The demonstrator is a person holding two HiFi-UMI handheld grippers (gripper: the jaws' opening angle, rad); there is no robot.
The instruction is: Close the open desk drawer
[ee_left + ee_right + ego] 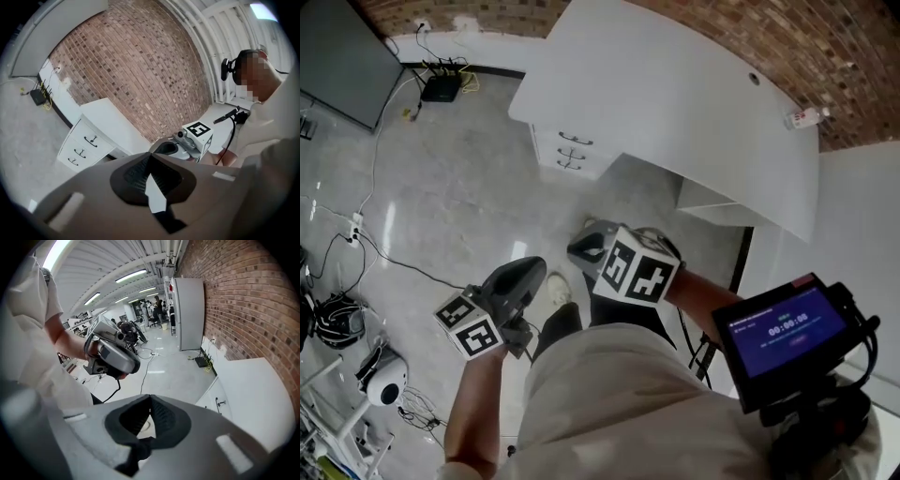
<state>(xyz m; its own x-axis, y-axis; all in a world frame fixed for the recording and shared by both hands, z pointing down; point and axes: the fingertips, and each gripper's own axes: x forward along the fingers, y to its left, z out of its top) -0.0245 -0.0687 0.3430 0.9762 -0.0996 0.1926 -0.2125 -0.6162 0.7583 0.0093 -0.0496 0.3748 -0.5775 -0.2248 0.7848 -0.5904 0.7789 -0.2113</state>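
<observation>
L grip [532,272]: jaws together, empty.
R grip [581,249]: jaws together, empty.
Desk [675,103]: ahead, well apart from both.
Drawer [712,204]: juts from under desk edge, ahead-right of R grip; looks open.
3-drawer unit [567,150]: fronts flush.
Nearer: R grip; prob. push away, into desk.

Smooth matt desk [675,103], glossy floor [459,197]

The desk top [675,103] hides most of the drawer [710,203].
</observation>
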